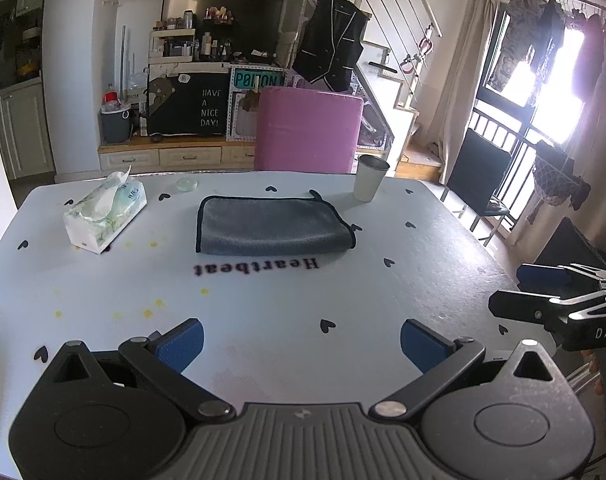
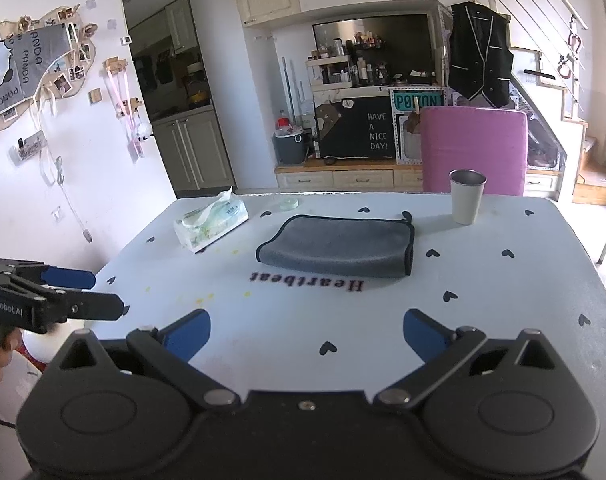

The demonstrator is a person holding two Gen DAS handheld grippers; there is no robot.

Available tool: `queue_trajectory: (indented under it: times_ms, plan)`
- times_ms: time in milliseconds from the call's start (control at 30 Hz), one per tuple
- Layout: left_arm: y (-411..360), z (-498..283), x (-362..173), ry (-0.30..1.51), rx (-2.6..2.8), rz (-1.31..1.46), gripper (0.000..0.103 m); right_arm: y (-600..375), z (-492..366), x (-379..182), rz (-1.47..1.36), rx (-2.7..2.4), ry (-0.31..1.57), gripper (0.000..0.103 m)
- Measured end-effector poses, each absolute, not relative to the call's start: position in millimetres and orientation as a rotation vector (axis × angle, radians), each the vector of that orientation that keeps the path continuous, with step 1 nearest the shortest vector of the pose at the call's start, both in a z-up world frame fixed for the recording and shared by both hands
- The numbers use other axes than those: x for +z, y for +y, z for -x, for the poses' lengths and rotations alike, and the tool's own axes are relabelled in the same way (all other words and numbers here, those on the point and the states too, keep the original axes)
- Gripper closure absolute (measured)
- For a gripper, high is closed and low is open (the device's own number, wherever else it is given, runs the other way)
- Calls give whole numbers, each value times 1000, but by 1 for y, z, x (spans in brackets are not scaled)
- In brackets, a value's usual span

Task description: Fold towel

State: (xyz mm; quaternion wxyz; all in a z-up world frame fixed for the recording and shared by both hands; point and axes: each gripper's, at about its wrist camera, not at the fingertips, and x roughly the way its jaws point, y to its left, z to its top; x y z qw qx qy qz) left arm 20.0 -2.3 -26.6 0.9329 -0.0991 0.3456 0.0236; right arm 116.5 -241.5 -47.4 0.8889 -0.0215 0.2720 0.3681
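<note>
A grey towel with black edging (image 1: 273, 224) lies folded flat on the white table, beyond the word "Heartbeat"; it also shows in the right wrist view (image 2: 337, 245). My left gripper (image 1: 301, 344) is open and empty, held over the near part of the table, well short of the towel. My right gripper (image 2: 307, 338) is open and empty too, over the near edge. Each gripper shows from the side in the other's view: the right one (image 1: 543, 292) at the right, the left one (image 2: 83, 292) at the left.
A tissue pack (image 1: 105, 216) lies left of the towel. A metal cup (image 1: 370, 178) stands at the far right of the towel, and a small clear lid (image 1: 187, 184) near the far edge. A pink chair (image 1: 307, 130) stands behind the table (image 1: 423, 280).
</note>
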Motion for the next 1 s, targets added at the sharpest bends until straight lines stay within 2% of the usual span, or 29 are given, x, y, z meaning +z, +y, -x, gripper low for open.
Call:
queue_trajectory:
  times_ms: [1000]
  plan:
    - [-1, -19, -31, 711, 55, 203, 0, -244, -117, -49, 37, 790, 580, 0]
